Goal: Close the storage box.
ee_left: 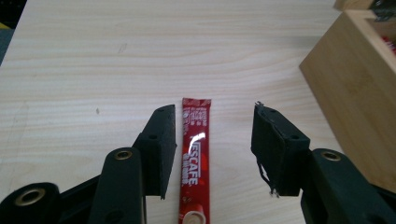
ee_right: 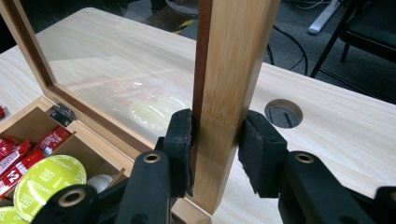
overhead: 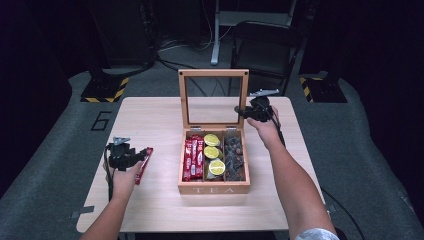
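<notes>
Nescafé stick sachet [ee_left: 195,154] flat on worktop [ee_left: 93,56], left of tea box [overhead: 214,187] stamped "TEA"; light, limp, slick foil, best pinched across its narrow middle. Left hand-held gripper [ee_left: 212,149] open astride it, pads clear. Right hand-held gripper [ee_right: 215,149] clamps the lid frame [ee_right: 229,70]

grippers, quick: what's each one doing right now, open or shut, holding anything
Left gripper: open, the red coffee stick lying loose on the table between its jaws.
Right gripper: shut on the tea box lid frame, holding it upright.
</notes>
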Available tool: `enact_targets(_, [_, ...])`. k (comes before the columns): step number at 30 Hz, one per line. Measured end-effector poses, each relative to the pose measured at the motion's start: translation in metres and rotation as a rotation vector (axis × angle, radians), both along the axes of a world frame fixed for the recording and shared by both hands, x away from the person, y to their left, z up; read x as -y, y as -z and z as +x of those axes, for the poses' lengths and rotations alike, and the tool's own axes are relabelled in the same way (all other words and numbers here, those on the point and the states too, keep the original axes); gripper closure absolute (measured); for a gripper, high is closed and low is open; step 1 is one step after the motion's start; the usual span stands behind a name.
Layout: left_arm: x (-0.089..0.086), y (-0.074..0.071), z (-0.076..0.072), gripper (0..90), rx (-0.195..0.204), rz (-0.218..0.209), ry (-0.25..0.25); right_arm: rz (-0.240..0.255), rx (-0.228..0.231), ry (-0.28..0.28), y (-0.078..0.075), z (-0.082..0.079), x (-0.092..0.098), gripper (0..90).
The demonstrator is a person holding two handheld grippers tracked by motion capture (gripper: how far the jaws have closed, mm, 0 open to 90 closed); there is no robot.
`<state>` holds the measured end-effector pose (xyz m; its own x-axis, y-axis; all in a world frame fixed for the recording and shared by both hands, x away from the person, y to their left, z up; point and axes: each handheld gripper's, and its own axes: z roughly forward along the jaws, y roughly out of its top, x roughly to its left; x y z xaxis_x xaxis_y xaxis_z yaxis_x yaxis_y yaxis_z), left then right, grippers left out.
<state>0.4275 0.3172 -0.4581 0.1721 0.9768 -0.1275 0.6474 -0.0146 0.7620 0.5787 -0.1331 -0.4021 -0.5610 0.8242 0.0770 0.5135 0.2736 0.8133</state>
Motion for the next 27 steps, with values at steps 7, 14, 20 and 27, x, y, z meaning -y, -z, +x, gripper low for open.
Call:
enact_targets(7, [0.020,-0.023,0.005,50.0,0.031,-0.004,0.070,-0.007,0.014,-0.012,-0.001,-0.003,0.000,64.7])
enact_targets(14, [0.040,-0.049,0.012,49.5,0.072,0.015,0.123,-0.026,0.023,-0.016,-0.004,-0.009,-0.001,65.2])
enact_targets(20, [0.055,-0.066,0.019,49.5,0.092,0.019,0.167,-0.041,0.039,-0.027,-0.004,-0.014,-0.001,65.3])
enact_targets(27, [0.071,-0.083,0.030,49.5,0.117,0.045,0.201,-0.048,0.065,-0.035,-0.004,-0.022,-0.001,65.1])
